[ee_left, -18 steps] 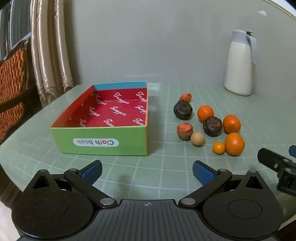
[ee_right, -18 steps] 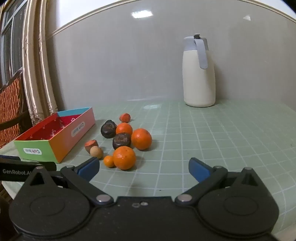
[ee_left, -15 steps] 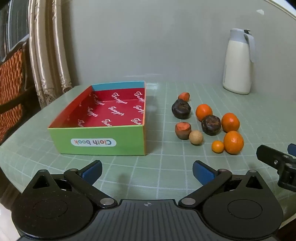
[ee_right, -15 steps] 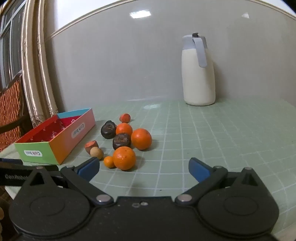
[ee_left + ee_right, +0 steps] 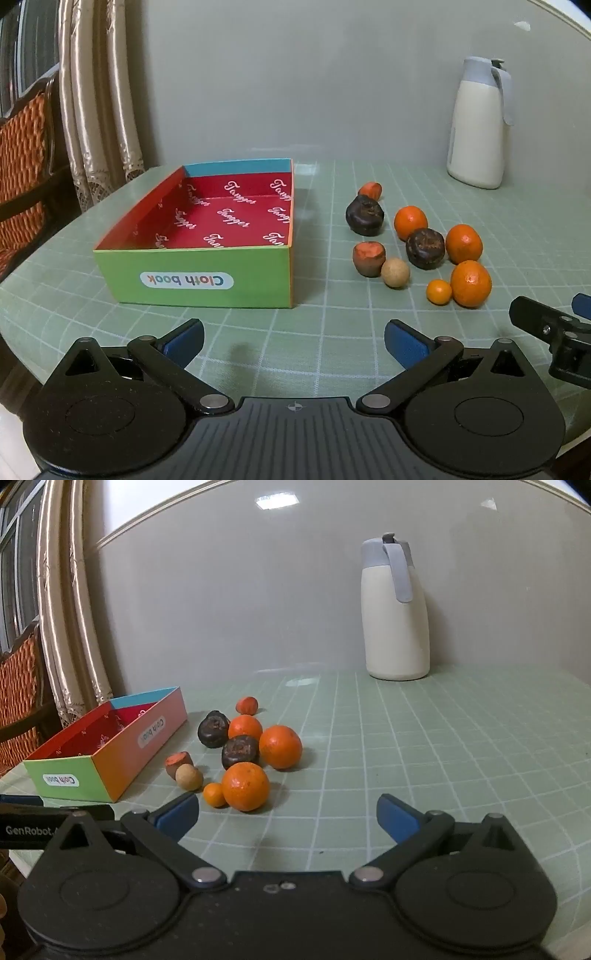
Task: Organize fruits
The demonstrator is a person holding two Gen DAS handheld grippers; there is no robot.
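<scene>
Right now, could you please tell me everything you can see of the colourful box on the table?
The box is a shallow, open-topped rectangular tray that looks like printed cardboard. Its near wall is green with a white "Cloth book" label printed upside down, one long side is orange to pink with the same label, and the far wall is blue. The inside is red with white script lettering, and nothing lies in it. It sits flat on the green gridded table, left of the fruits, touching none of them; neither gripper touches it.

Green gridded table (image 5: 369,325), open cardboard box (image 5: 199,284), loose fruits (image 5: 421,247) beside it, white jug (image 5: 476,144) behind
</scene>
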